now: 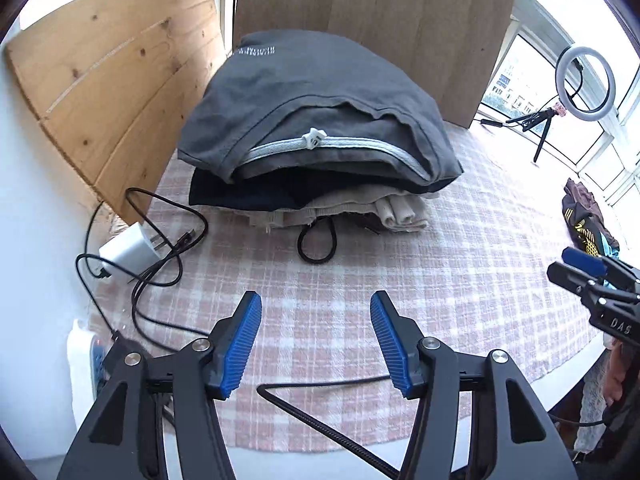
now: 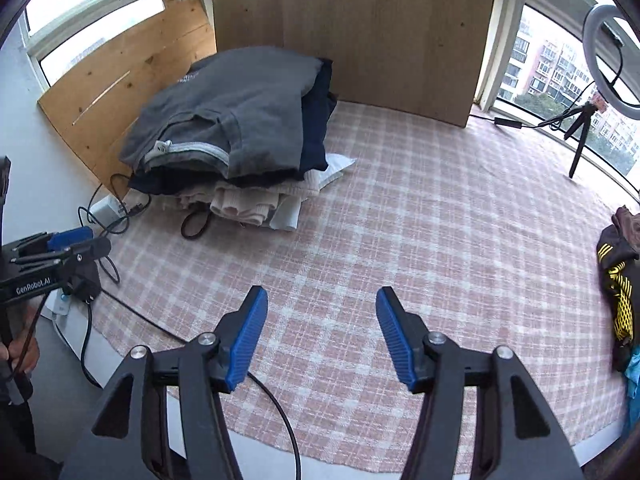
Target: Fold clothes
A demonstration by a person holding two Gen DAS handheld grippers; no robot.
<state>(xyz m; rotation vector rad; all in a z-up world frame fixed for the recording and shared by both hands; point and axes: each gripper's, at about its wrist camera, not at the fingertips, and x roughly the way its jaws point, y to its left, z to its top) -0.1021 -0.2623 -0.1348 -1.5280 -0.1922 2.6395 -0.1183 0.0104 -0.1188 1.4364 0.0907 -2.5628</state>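
Home setting, likely an enclosed balcony: windows (image 2: 560, 76) facing apartment blocks, plaid cloth (image 2: 420, 240), folded clothes pile (image 1: 316, 128), ring light (image 1: 586, 84), phone charger (image 1: 130, 250).

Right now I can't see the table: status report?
Both hand-held grippers open, empty. Folded stack done; unfolded clothes at right edge. Charger cable beside stack.

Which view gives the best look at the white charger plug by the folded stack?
The left wrist view: the white charger plug lies in plain sight with its prongs and tangled black cable visible, left of the folded stack. In the right wrist view only a sliver of it shows, mostly behind cable loops.
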